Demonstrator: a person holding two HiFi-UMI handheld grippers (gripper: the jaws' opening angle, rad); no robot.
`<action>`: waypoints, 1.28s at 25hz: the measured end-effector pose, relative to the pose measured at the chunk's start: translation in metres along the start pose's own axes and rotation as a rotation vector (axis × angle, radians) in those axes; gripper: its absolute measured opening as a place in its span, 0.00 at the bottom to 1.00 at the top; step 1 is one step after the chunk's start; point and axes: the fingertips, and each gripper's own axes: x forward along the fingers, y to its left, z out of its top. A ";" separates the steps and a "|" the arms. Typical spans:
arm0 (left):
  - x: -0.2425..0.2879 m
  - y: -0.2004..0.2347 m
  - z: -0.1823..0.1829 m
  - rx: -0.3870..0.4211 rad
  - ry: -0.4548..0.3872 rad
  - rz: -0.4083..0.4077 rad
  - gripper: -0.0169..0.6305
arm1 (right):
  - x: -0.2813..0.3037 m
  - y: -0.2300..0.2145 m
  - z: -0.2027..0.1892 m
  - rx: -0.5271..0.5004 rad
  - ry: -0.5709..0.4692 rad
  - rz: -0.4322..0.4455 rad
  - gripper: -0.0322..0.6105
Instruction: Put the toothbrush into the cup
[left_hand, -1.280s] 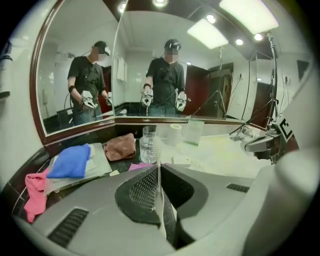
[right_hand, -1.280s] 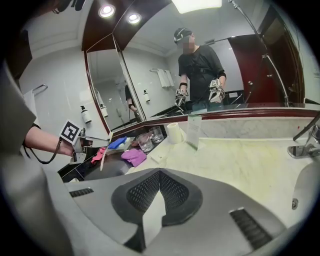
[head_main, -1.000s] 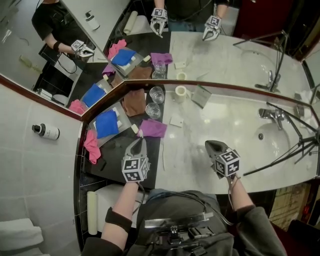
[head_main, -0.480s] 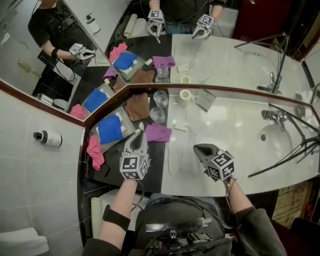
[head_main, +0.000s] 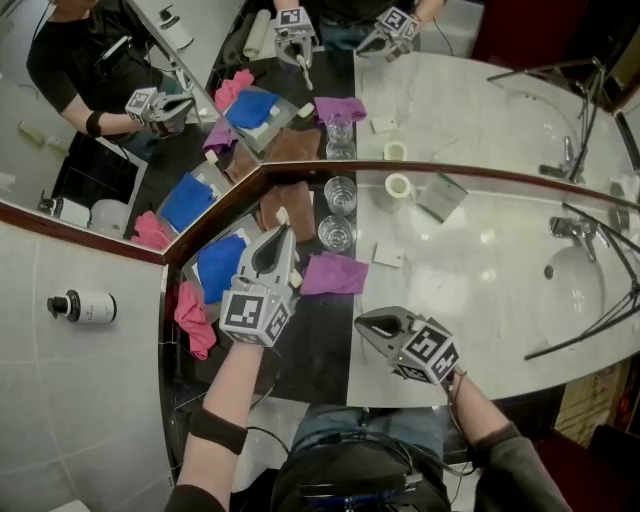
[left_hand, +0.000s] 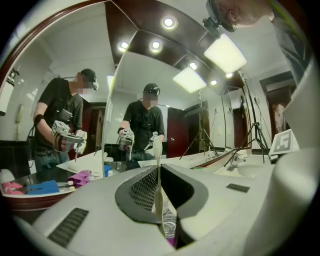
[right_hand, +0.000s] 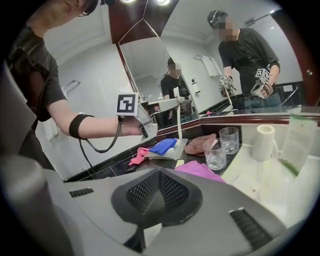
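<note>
While our left claw (head_main: 276, 238) is clamped on the toothbrush (left_hand: 157, 165) near a glass cup (head_main: 335, 233), our right claw (head_main: 362, 323) sits closed, empty.

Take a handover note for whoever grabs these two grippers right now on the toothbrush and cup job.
Left hand-held gripper: shut on the white plastic toothbrush, which stands upright between its jaws.
Right hand-held gripper: shut, empty.
Two clear glass cups stand on the black counter strip by the mirror, the nearer just right of the left gripper's tip.
Done: toothbrush is in the grip.
Left: bring it over a cup, lower it in, release.
</note>
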 end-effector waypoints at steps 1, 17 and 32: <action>0.006 0.005 0.002 0.005 -0.021 -0.018 0.06 | 0.012 0.004 0.000 -0.002 0.002 0.017 0.08; 0.107 0.016 0.003 0.021 -0.258 -0.221 0.06 | 0.119 0.003 -0.015 -0.043 0.008 0.159 0.08; 0.145 0.013 -0.022 0.009 -0.230 -0.257 0.06 | 0.123 -0.006 -0.030 -0.015 0.009 0.181 0.08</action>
